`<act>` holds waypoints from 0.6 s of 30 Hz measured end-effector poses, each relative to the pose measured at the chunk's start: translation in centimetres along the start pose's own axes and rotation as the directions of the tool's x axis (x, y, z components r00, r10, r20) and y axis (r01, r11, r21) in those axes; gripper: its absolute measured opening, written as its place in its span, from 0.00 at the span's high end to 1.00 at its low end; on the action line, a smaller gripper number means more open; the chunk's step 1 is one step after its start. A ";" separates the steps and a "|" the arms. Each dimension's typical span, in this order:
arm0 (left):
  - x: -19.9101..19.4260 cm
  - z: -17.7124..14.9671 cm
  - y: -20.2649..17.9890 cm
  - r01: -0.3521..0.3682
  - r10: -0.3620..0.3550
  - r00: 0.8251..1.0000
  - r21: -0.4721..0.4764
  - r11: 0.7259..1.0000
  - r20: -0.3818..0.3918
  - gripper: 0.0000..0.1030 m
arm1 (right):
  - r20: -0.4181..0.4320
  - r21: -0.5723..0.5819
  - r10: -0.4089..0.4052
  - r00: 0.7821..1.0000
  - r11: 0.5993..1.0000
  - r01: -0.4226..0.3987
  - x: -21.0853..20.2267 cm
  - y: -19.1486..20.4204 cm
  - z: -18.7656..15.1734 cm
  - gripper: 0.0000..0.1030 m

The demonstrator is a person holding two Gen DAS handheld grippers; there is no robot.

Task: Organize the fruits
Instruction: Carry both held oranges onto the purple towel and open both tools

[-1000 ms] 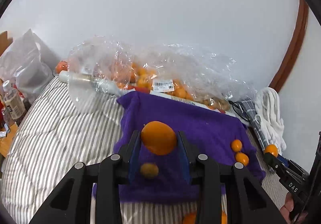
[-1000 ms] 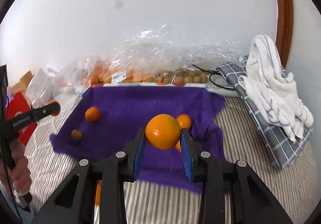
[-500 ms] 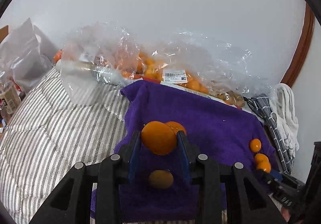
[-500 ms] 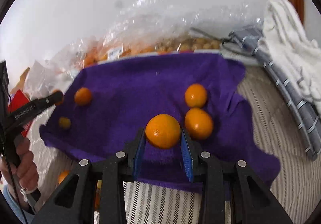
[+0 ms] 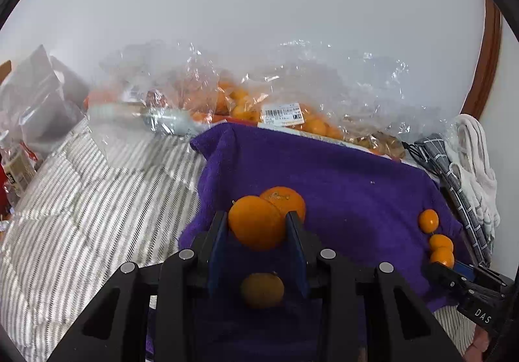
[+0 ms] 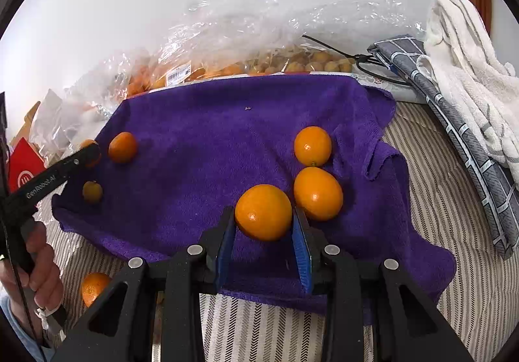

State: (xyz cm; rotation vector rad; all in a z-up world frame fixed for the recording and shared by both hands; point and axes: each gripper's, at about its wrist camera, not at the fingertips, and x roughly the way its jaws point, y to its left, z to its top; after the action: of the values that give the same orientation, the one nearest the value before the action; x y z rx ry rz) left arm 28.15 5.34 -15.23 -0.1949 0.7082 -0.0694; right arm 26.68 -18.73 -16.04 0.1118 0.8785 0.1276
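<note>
Left orange (image 5: 256, 222): clamped between the blue pads of the left tongs (image 5: 258, 224), above the near left part of the purple towel (image 5: 340, 174).
Right orange (image 6: 263, 212): clamped in the right tongs (image 6: 264, 222), over the towel's near right part.
Loose fruit: two oranges (image 6: 318, 193) just beside the right tongs' load; one orange (image 5: 283, 198) right behind the left tongs' load; a small dull one (image 5: 262, 290) under the left tongs.
Bags (image 5: 292, 102): clear plastic, holding fruit, along the wall behind the towel.
Bed (image 5: 81, 193): striped cover under the towel.
White cloth (image 6: 470, 70): far right, on a grey checked cloth (image 6: 454, 109).
</note>
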 end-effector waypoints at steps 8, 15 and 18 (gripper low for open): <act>0.2 -0.4 -0.2 -0.001 0.001 1.000 0.009 1.000 -0.013 0.67 | 0.001 -0.017 -0.016 1.000 1.000 0.016 0.1 0.2 0.0 0.66; 0.5 -0.5 0.0 0.019 -0.019 0.999 -0.009 1.000 -0.035 0.67 | 0.005 -0.020 -0.018 1.000 1.000 0.018 0.1 0.3 -0.1 0.66; 0.6 -0.6 -0.3 0.013 -0.013 0.999 0.003 1.000 -0.034 0.67 | 0.012 -0.017 -0.004 1.000 1.000 0.004 0.0 0.2 -0.1 0.66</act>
State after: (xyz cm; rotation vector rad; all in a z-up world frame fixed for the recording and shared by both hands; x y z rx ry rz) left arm 28.22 4.92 -15.97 -0.1954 0.7403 -0.0868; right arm 26.56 -18.52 -16.10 0.0951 0.8659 0.1307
